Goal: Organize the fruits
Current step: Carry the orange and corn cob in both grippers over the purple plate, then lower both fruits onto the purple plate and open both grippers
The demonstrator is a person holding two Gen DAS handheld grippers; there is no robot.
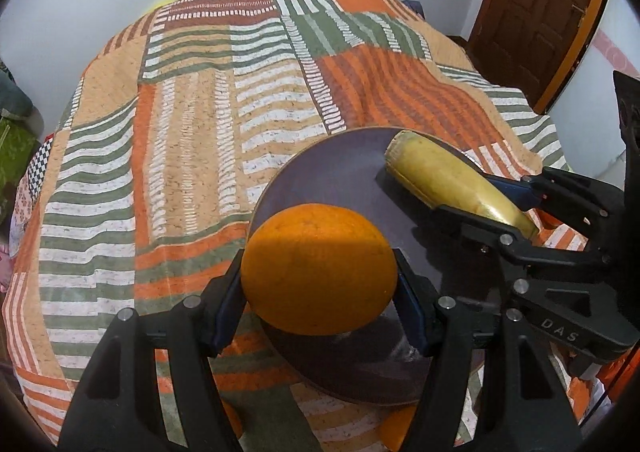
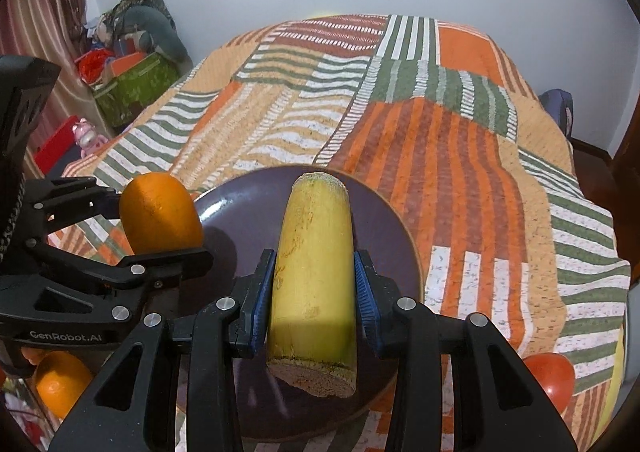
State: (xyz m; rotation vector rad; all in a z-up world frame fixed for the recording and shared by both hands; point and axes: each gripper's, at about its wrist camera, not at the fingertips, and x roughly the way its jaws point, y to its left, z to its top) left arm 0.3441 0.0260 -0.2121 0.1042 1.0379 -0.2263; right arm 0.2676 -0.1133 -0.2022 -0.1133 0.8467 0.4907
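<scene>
A dark purple plate (image 1: 340,172) (image 2: 240,196) lies on a striped bedspread. My left gripper (image 1: 320,284) is shut on an orange (image 1: 318,268) and holds it over the plate's near left edge; the orange also shows in the right wrist view (image 2: 160,212). My right gripper (image 2: 314,288) is shut on a yellow banana piece with cut ends (image 2: 314,260) and holds it over the plate's middle. In the left wrist view the banana piece (image 1: 448,176) and the right gripper (image 1: 492,208) are at the plate's right side.
A second orange (image 2: 60,384) lies at the lower left and a red fruit (image 2: 554,376) at the lower right of the right wrist view. The striped bedspread (image 1: 200,132) covers the bed. Boxes and clutter (image 2: 132,80) stand left of the bed, a wooden door (image 1: 540,12) at the right.
</scene>
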